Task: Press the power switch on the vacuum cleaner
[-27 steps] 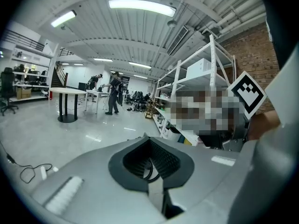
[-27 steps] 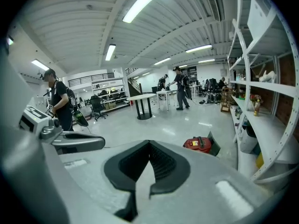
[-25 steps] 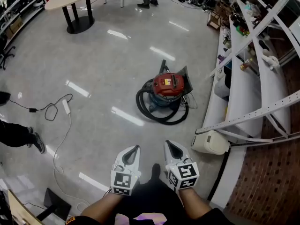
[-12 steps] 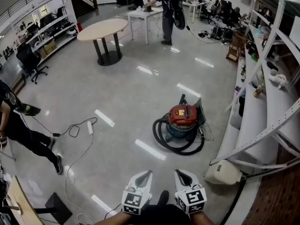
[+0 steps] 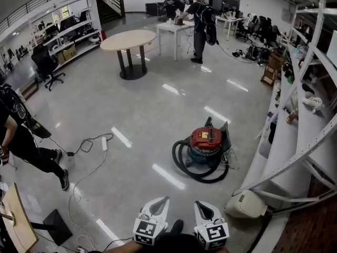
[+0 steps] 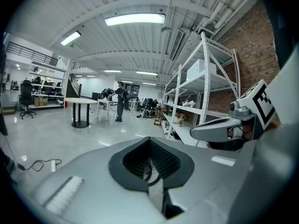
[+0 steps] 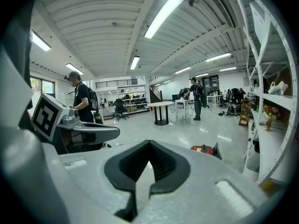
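The vacuum cleaner stands on the shiny floor ahead of me, slightly to the right. It has a red top, a blue-grey drum and a black hose coiled around its base. Its red top also peeks over the jaws in the right gripper view as the vacuum cleaner. My left gripper and right gripper are side by side at the bottom of the head view, well short of the machine. Both are shut and hold nothing. The left gripper and right gripper show their jaws meeting at the tip.
White metal shelving runs along the right, with a white jug-like container on the floor at its foot. A power strip and cable lie at the left, near a person. A round table and another person are further back.
The head view has lifted from the floor to take in the room. The vacuum now sits lower in the picture and both grippers have sunk toward the bottom edge, still shut.
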